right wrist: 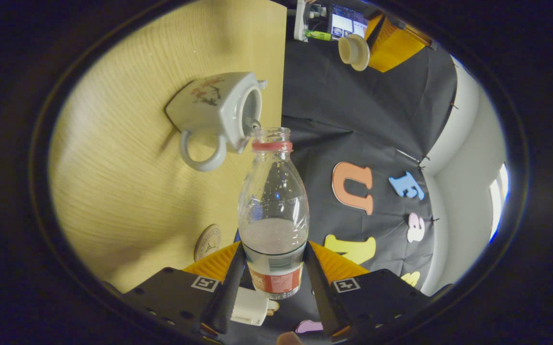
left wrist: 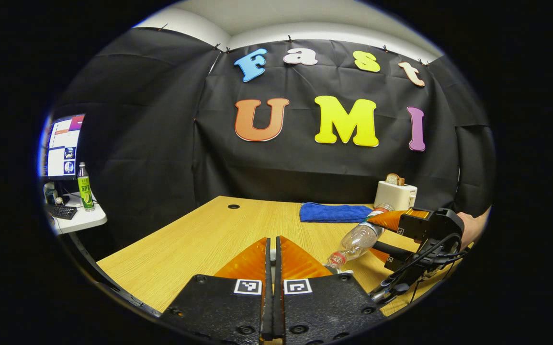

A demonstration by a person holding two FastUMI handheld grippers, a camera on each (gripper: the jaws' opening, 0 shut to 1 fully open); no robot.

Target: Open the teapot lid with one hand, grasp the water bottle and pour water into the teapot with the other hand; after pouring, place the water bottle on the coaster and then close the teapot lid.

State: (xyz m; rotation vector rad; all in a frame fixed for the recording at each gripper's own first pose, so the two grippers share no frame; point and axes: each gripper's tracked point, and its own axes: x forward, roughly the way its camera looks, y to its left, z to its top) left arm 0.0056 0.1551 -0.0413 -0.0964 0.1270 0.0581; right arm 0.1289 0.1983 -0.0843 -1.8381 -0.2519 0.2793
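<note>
Counter [left wrist: 199, 235]: light wood grain, seen level in the left gripper view and rolled to one side in the right gripper view.

Blue towel [left wrist: 334, 212], folded, lies near the counter's far edge; a white toaster [left wrist: 395, 194] stands just beside it. Both are clear in the left gripper view. A side desk with a monitor [left wrist: 63, 146] and a green bottle [left wrist: 84, 187] sits well apart, at the edge of that view.

Teapot [right wrist: 216, 112]: white, flower motif, ring handle. It stands on the counter with its mouth uncovered, as the right gripper view shows.

Water bottle [right wrist: 273, 211]: clear plastic, uncapped, partly filled. Right tool [right wrist: 273, 268] is clamped on its labelled lower body, a finger on each side. The long axis is tipped, neck slanting down toward the teapot, mouth at the pot's opening. The left gripper view shows the same tilt from the side [left wrist: 358, 238].

Left tool [left wrist: 272, 254]: fingers drawn together in its own view; what they pinch cannot be told there. The right gripper view shows this tool raised, holding the teapot lid [right wrist: 354, 51].

Coaster [right wrist: 208, 242]: round, flat on the counter, near the right tool.
</note>
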